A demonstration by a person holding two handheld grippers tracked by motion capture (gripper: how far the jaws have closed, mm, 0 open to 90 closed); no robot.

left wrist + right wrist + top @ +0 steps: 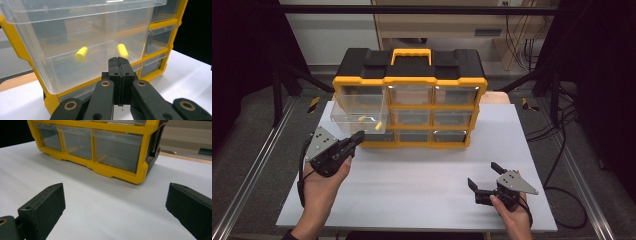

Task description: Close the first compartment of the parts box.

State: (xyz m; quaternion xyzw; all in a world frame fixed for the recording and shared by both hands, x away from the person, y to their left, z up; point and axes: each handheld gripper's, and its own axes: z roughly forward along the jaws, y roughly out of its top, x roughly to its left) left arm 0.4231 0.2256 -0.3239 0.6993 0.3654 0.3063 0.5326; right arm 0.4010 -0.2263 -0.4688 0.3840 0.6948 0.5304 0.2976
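A yellow-and-black drawer cabinet (410, 80) stands at the back of the white table (422, 175). Its top-left clear drawer (360, 111) is pulled out, with two small yellow cylinders (379, 125) inside, also seen as yellow cylinders (81, 54) through the drawer's clear front (75, 70). My left gripper (358, 137) is shut with nothing between its jaws, its tip just below and in front of that drawer; the closed left gripper (118, 60) sits close to the drawer front. My right gripper (482, 176) rests open over the front right of the table, empty, its fingers (42, 207) wide apart.
The cabinet's other clear drawers (117, 148) are pushed in. Metal rails (257, 165) run along both sides of the table, and cables (562, 150) lie on the floor at the right. Shelving stands behind the cabinet.
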